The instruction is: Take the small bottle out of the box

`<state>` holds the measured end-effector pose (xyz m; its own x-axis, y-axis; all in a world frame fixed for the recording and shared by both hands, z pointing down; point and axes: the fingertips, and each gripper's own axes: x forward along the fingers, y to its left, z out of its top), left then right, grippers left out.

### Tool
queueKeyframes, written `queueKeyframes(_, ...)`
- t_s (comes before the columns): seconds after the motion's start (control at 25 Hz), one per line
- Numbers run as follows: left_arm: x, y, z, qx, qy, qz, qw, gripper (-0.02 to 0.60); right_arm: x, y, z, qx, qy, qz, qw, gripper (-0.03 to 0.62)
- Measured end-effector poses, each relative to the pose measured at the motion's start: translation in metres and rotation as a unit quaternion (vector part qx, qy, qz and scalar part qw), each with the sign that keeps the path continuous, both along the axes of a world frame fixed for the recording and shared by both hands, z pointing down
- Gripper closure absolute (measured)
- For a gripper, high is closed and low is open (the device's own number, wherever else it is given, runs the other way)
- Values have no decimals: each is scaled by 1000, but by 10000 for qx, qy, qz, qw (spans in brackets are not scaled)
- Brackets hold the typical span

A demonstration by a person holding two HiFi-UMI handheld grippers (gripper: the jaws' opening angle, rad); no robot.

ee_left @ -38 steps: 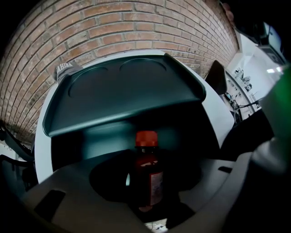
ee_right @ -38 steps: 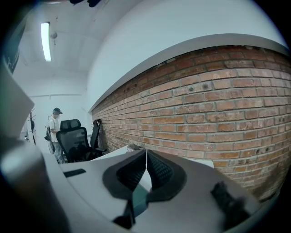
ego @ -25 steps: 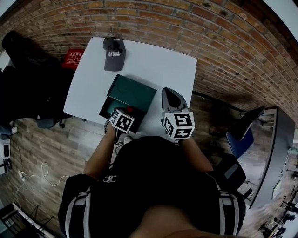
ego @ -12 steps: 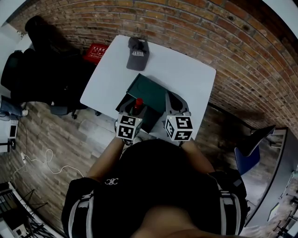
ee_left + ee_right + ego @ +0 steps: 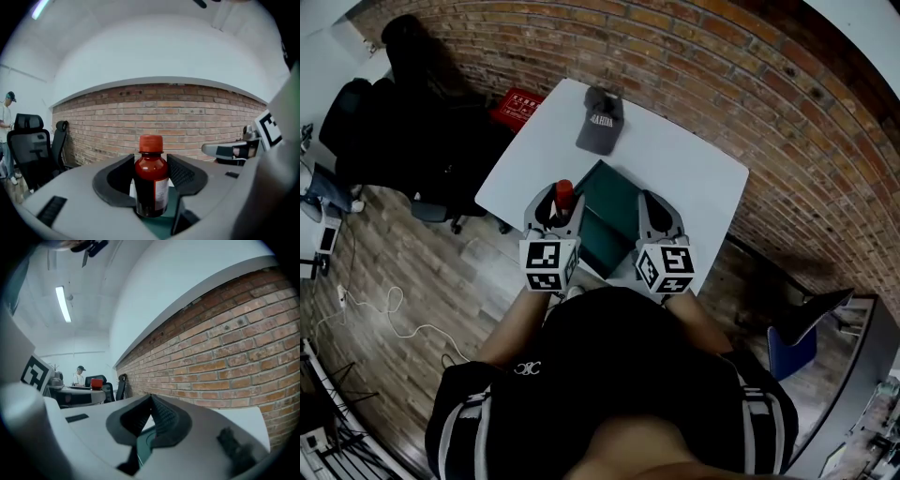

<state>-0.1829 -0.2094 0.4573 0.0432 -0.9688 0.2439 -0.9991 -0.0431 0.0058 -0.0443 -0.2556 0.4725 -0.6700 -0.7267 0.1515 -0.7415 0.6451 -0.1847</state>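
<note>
— Where is the small bottle (image 5: 151, 180)?

— In the left claw (image 5: 555, 199). The two jaws pinch its dark red body from either side. It stands upright between them, with a red lid on top and a pale label turned to the right.

— Is it out of the box (image 5: 614, 211), then?

— In the head view the bottle sits at the left edge of the dark green box, over the near left part of the white tabletop (image 5: 698, 173). The left gripper view shows green just under its base. Whether the base touches anything, I cannot tell.

— And the right claw (image 5: 150, 399)?

— Its jaws are pressed together with the tips meeting, and nothing is between them. It hangs at the right side of the box, so the box lies between the two claws. Both claws point toward the far side of the tabletop, with their marker cubes at the near end.

— Anything else on the tabletop?

— A grey cap (image 5: 601, 120) lies at the far edge, well apart from the box. A brick wall (image 5: 694, 56) runs beyond it.
</note>
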Motion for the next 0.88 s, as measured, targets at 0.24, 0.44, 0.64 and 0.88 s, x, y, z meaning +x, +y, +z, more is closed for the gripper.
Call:
queueKeyframes(0.24,8,-1,-26,404,-200,145,9989,354,8,-8,-17,384,-56,201,9990,565)
queueKeyframes(0.44,21,-9,-12,254,-148,367,9989,354,12,-7,-19,376,-134,190,9990,565)
queueKeyframes(0.64,36,-14,5,-69,188,633,9978,356,22,-10,-16,332,-109,306,9989,565)
queueKeyframes(0.88,50,-18,9,-118,198,834,9962,354,35,-16,-12,235,-170,511,9983,565)
